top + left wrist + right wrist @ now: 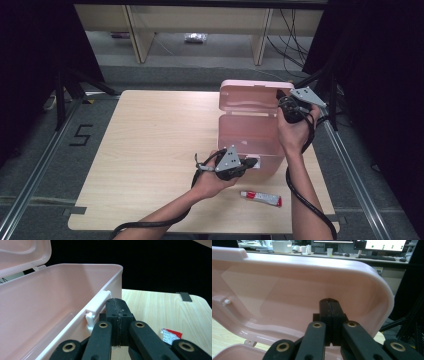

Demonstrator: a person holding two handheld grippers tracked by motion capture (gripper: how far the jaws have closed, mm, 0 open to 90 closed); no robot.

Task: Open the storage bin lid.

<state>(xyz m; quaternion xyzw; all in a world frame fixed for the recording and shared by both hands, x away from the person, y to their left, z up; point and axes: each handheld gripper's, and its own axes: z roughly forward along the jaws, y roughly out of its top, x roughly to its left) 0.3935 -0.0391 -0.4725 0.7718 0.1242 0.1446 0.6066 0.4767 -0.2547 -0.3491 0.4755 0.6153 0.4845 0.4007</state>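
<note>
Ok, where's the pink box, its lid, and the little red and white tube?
pink box [250,135], high view, inside floor.
lid [294,297], right gripper view, inner face.
red and white tube [261,198], high view, middle of its body.

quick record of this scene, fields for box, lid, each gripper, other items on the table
box: pink plastic box on the wooden table, nothing seen inside
lid: pink lid open, standing upright at the far side
left gripper: left gripper shut, at the box's near wall beside the white latch
right gripper: right gripper shut, tips at the lid's inner face
other items: red and white tube lying on the table near the front edge
</note>
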